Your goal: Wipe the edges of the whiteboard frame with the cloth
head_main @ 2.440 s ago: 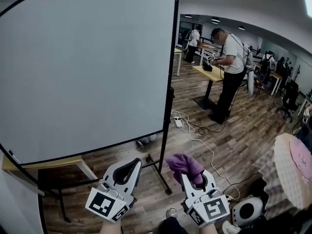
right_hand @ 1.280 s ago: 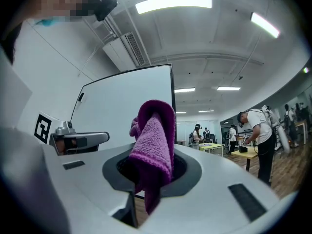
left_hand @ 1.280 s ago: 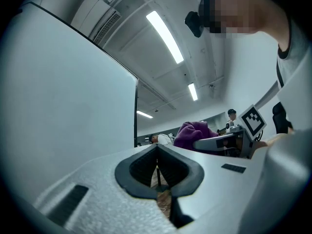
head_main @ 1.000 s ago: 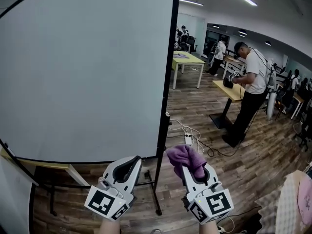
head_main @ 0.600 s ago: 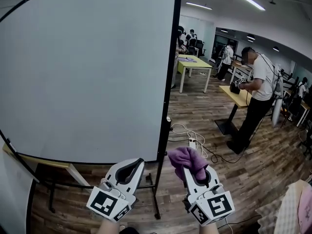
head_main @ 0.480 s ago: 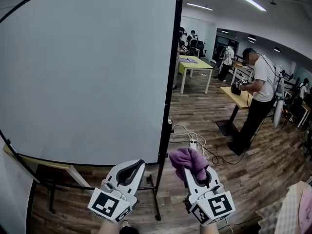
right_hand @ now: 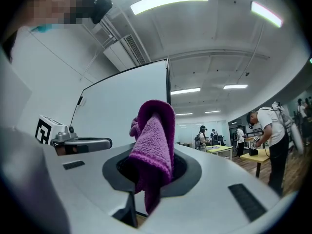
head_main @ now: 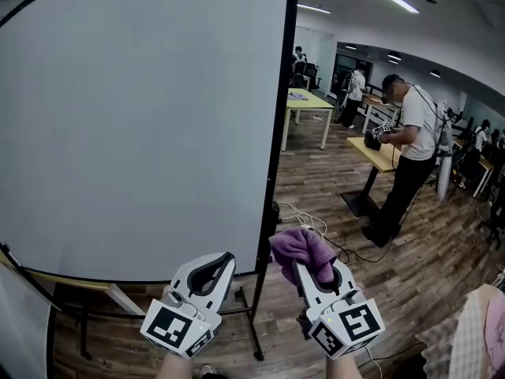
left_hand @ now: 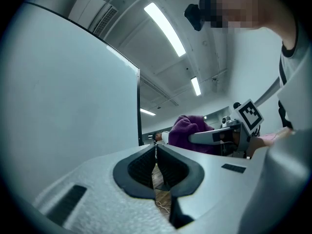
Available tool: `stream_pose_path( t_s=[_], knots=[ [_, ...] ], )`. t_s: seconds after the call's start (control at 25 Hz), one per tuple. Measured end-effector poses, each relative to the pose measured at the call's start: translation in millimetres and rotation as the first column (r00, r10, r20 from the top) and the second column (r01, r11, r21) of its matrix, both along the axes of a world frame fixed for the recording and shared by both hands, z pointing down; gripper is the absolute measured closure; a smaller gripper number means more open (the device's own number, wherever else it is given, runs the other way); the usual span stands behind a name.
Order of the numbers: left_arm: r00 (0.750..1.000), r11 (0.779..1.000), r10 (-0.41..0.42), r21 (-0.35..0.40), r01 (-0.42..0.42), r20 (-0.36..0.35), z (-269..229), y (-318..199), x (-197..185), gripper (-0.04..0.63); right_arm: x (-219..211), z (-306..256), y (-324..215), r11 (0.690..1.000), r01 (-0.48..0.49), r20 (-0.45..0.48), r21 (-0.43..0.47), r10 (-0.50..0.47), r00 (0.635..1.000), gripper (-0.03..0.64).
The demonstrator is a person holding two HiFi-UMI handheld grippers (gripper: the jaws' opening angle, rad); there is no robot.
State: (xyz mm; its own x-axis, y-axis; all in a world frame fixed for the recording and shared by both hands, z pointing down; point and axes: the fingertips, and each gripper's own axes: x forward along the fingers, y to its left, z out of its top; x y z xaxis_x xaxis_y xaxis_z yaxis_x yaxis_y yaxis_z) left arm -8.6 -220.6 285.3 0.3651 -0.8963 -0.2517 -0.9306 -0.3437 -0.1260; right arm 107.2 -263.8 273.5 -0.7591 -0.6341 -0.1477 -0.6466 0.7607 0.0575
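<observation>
Here the whiteboard [head_main: 142, 117] stands upright, and the right edge of its black frame [head_main: 280, 109] runs top to bottom, leaning a little in the head view. The bottom edge crosses low, just above the left hand-held gripper [head_main: 225, 257].

The purple cloth [head_main: 300, 251] sticks up out of the right hand-held gripper [head_main: 314, 273]. It is folded over at the top, with its long axis along the jaws, and points forward and up towards the board's lower right corner. Those jaws are clamped on the cloth's lower part, and a loose end hangs down between them in the right gripper view [right_hand: 153, 140]. In the head view the cloth sits just right of the frame's right edge, near that corner; whether it touches cannot be told.

The left hand-held gripper's jaws are closed together with nothing between them. It is held beside the right one, below the board's bottom edge.

Compared with half a second ago, both hand-held grippers keep nearly the same pose. The cloth has edged slightly up and left, closer to the frame's right edge.
</observation>
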Motion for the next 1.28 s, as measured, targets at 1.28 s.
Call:
stream_pose_path(
  t_s=[1.28],
  knots=[
    [0.903, 0.892, 0.428, -0.169, -0.419, 0.022, -12, -59, -23, 0.58, -65, -152, -77, 0.949, -0.28, 0.093, 0.146, 0.268, 0.959, 0.545]
  ],
)
